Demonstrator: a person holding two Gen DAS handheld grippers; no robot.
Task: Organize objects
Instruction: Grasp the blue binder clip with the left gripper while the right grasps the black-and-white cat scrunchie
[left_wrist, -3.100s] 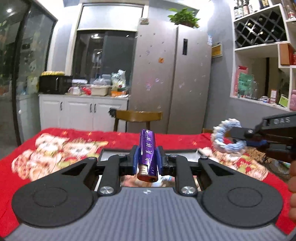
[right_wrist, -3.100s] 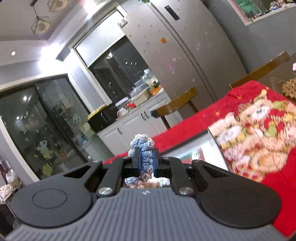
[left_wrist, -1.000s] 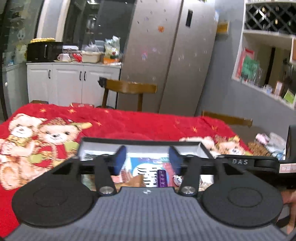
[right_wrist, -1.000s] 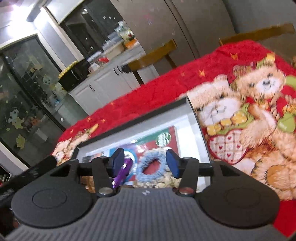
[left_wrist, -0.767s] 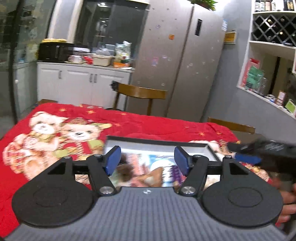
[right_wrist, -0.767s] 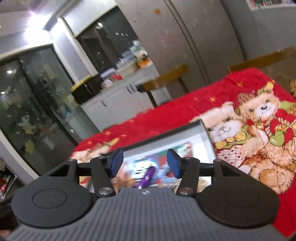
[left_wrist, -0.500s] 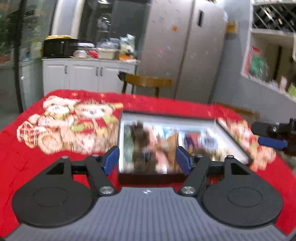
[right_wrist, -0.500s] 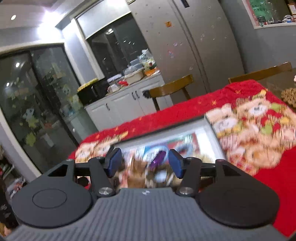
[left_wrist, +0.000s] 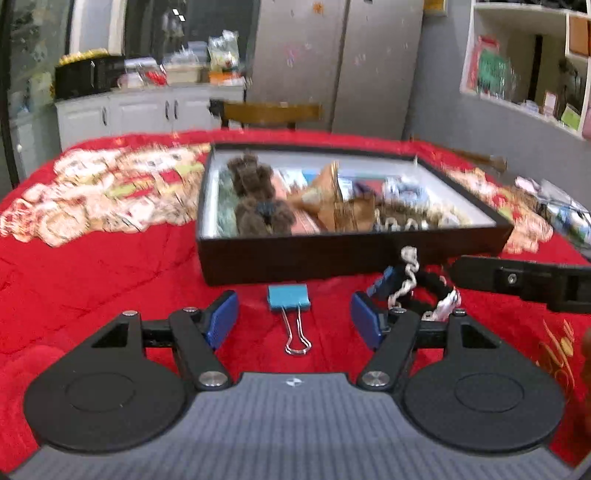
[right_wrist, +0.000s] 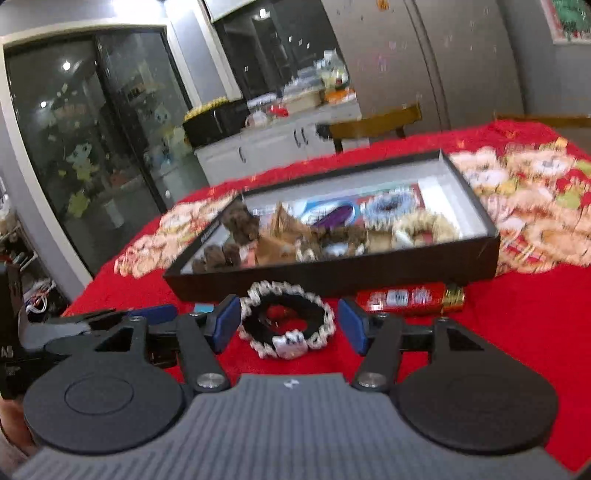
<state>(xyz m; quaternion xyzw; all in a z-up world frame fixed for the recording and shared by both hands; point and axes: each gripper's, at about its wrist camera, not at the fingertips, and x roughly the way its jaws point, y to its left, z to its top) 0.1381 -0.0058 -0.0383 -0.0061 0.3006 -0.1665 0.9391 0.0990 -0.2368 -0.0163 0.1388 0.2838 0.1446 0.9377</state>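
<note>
A black tray (left_wrist: 332, 254) on the red cloth holds several scrunchies, a purple tube (right_wrist: 334, 216) and brown items. In the left wrist view, my open left gripper (left_wrist: 293, 321) stands over a blue binder clip (left_wrist: 289, 297) lying in front of the tray. In the right wrist view, my open right gripper (right_wrist: 290, 325) straddles a black scrunchie with white trim (right_wrist: 288, 319), which also shows in the left wrist view (left_wrist: 417, 291). A red tube (right_wrist: 410, 297) lies against the tray's near wall (right_wrist: 332, 275).
The red cloth (left_wrist: 92, 266) with bear prints covers the table. A wooden chair (left_wrist: 269, 112) stands behind the table. Small packets (left_wrist: 565, 214) lie at the table's right edge. Fridge, cabinets and shelves stand beyond.
Both grippers let go of the purple tube and blue scrunchie in the tray, then pulled back and down to the cloth in front of it. Both are open.
</note>
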